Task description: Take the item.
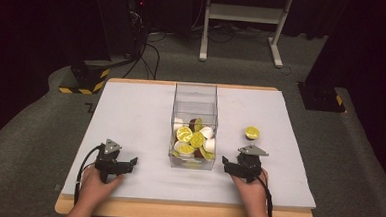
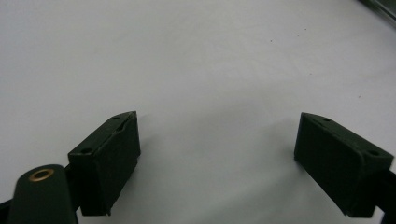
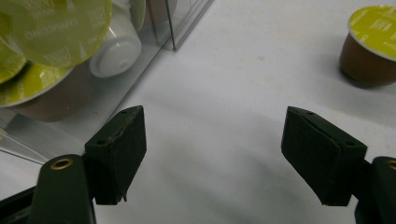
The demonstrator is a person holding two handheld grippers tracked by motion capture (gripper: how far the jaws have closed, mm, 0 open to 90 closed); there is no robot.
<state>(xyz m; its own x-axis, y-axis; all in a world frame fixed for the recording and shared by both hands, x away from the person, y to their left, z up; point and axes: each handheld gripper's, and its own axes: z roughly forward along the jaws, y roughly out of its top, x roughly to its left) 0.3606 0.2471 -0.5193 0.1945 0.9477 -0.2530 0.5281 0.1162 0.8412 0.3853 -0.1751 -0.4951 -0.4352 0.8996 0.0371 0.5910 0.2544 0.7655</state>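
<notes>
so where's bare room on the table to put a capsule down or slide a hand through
The white mat is bare to the left of the clear box, beyond the left gripper. The strip behind the box is bare too. Right of the box is tighter: a lone capsule sits just beyond the right gripper.

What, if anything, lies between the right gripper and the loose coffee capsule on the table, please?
Nothing: in the right gripper view, bare white table separates the open right gripper from the capsule; the clear box stands off to the side.
</notes>
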